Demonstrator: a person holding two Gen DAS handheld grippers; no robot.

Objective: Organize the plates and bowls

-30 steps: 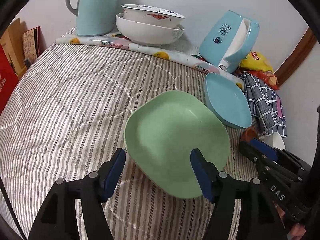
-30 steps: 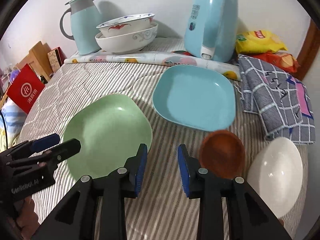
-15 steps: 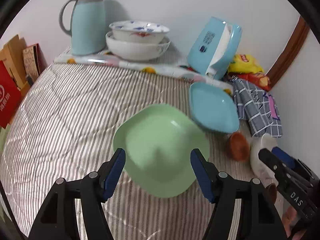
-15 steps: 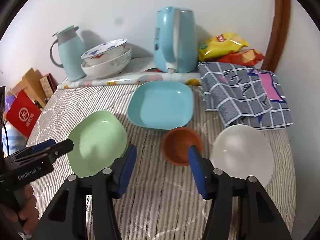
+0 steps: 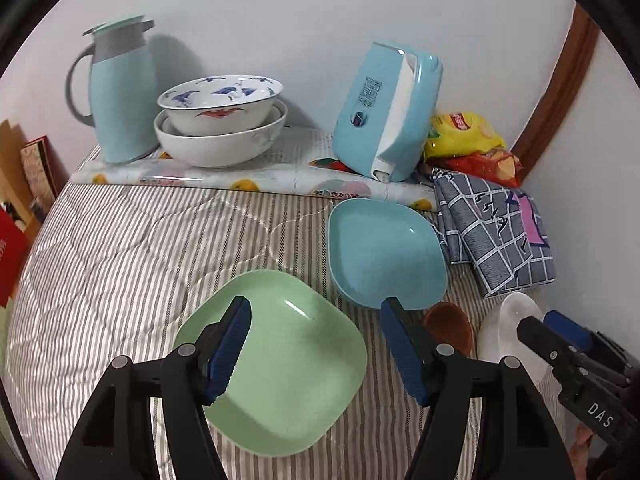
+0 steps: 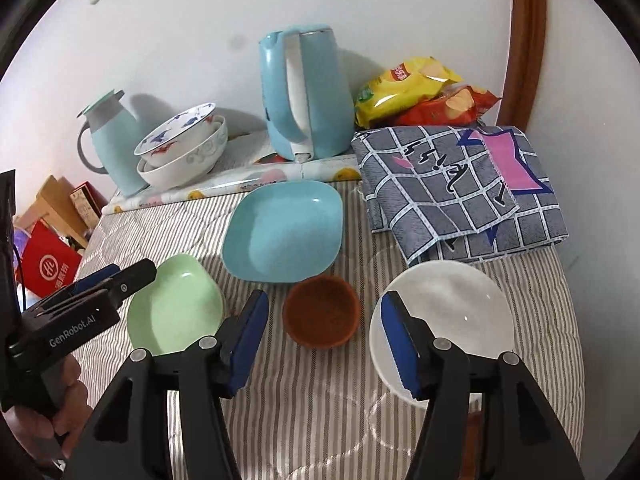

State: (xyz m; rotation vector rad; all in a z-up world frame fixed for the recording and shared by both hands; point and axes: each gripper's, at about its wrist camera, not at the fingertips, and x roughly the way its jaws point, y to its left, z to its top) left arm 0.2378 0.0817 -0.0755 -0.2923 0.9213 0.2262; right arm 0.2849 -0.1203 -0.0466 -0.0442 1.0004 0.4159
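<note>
A green square plate lies on the striped quilt, also in the right wrist view. A blue square plate lies behind it. A small brown bowl and a white bowl sit to the right. Two patterned white bowls are stacked at the back. My left gripper is open above the green plate. My right gripper is open above the brown bowl, holding nothing.
A pale blue thermos jug, a blue kettle, snack bags and a folded checked cloth line the back and right. A floral mat lies under the stacked bowls. Red boxes stand beyond the left edge.
Both grippers have pulled back and risen, so more of the quilt shows. The right gripper's jaws have opened wide. The dishes have not moved.
</note>
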